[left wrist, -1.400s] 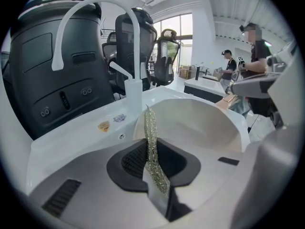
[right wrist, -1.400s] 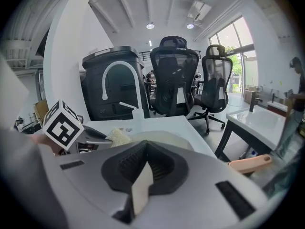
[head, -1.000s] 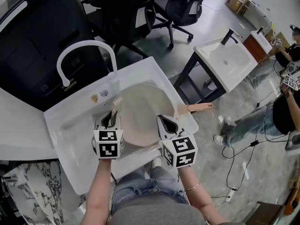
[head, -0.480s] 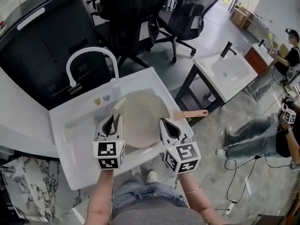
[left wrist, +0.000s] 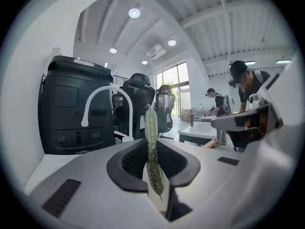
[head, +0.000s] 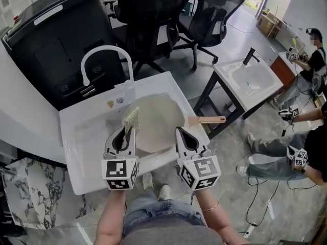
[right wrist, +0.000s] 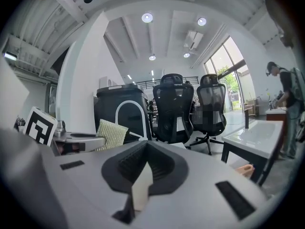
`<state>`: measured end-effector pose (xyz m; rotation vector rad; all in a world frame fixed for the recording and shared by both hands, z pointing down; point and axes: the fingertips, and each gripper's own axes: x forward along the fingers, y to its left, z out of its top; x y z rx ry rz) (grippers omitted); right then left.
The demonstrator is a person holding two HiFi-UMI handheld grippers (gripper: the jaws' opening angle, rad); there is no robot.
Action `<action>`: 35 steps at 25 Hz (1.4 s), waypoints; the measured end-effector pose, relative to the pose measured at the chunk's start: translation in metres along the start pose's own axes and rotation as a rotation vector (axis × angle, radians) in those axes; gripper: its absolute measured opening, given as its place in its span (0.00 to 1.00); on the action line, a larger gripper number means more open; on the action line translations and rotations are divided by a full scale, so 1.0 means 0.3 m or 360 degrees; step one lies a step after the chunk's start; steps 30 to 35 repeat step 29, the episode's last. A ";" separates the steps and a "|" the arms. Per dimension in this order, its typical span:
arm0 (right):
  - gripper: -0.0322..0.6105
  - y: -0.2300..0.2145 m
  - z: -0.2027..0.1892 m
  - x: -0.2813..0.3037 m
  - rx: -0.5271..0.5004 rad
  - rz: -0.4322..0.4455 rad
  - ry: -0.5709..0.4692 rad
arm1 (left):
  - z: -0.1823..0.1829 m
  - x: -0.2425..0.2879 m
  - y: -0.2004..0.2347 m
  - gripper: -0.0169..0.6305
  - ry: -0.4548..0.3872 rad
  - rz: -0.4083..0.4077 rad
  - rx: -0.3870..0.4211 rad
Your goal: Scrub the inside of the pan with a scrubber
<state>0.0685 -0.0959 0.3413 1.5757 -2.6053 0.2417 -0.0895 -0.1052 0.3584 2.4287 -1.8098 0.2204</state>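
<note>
I have the left gripper (head: 123, 136) clamped on the scrubber (head: 131, 119). In the left gripper view, the jaws pinch its lower part and the pale green, glittery pad stands upright and edge-on between them. From the head view, the scrubber sticks out past the fingertips and sits over the left rim of the pan (head: 156, 121). I cannot tell whether it touches the surface.

The pan is round and cream-coloured. It lies in the basin of the white sink (head: 82, 137), toward the right side, and its light wooden-toned handle (head: 207, 120) reaches out beyond the sink's right edge.

My right gripper (head: 185, 138) is over the pan's near right rim, just beside where the handle starts. In the right gripper view, its jaws are together with nothing between them.

The white arched faucet (head: 104, 52) rises at the sink's far edge, with a black cabinet (head: 56, 40) behind it. Black office chairs (head: 214, 9) stand further back. A second sink on a dark stand (head: 248, 78) is off to the right, well apart from the first, and people stand near it at the right edge of the head view
</note>
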 end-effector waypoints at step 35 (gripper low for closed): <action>0.06 0.059 0.014 -0.151 -0.0054 0.0047 -0.0103 | 0.019 -0.149 -0.122 0.12 -0.0102 0.0003 -0.0043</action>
